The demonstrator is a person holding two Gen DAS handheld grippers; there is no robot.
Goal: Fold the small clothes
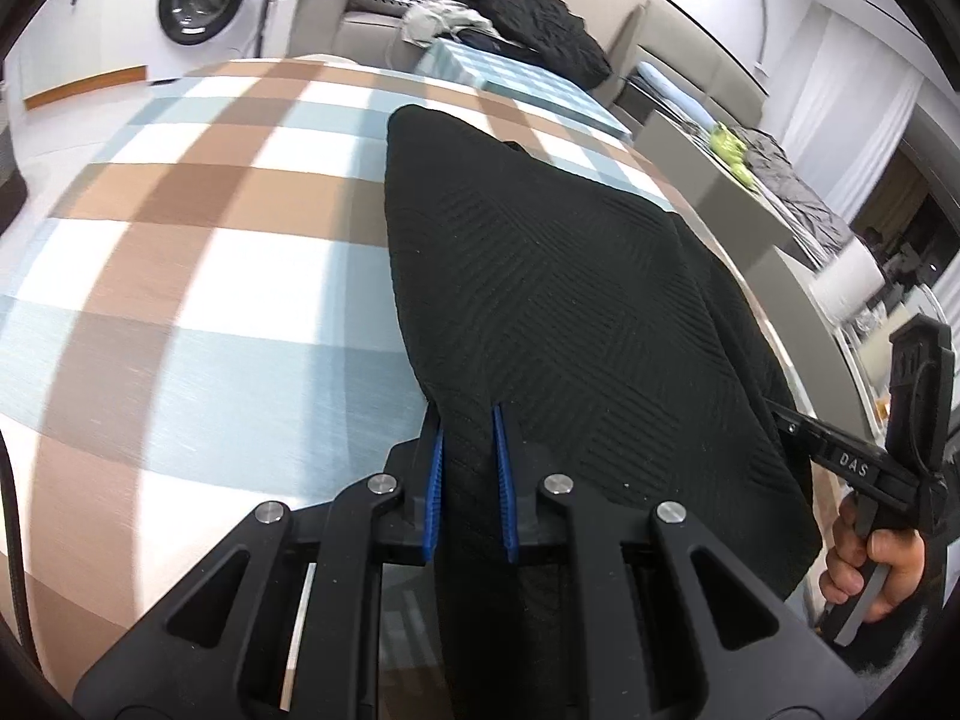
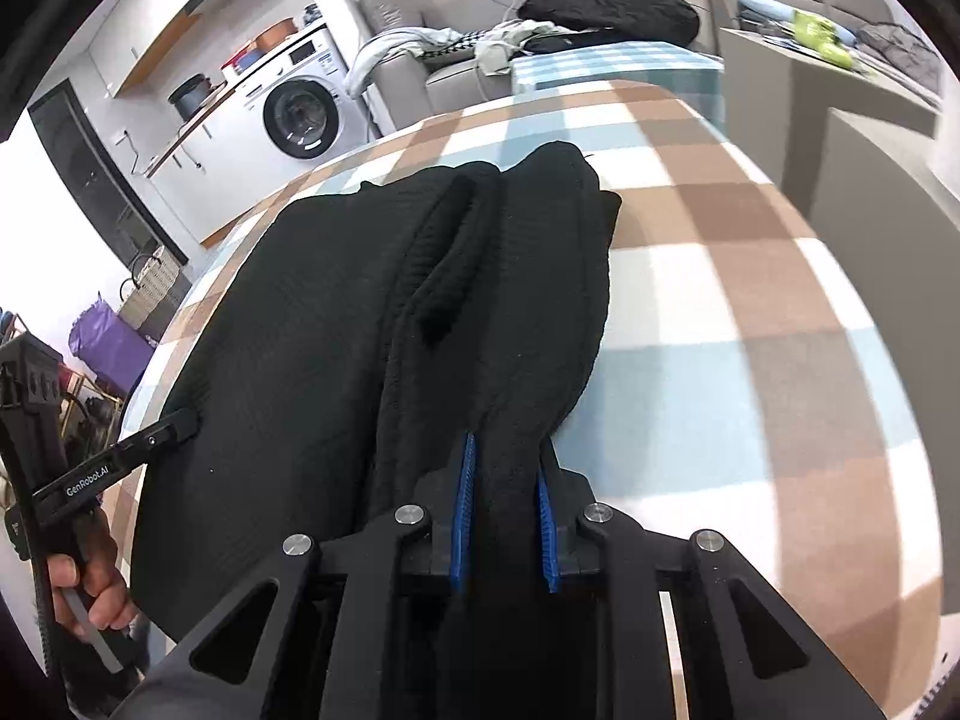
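A: Left hand-held gripper (image 1: 468, 420)?
B: Clamped on the near edge of the black garment (image 1: 540, 300), blue pads (image 1: 437, 480) pinching a gathered fold.
A: Right hand-held gripper (image 2: 507, 450)?
B: Likewise clamped on the same garment's near edge, fabric bunched between the pads.
A: Garment's place?
B: Spread over the checked cloth (image 1: 180, 276) on the desk, ridged in the middle. Beyond, a washing machine (image 2: 300, 114) and a sofa (image 2: 414, 72) piled with clothes.

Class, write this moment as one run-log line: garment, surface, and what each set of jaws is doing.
garment: black knit garment | surface: checked tablecloth | left gripper: jaws shut on near edge | right gripper: jaws shut on near edge
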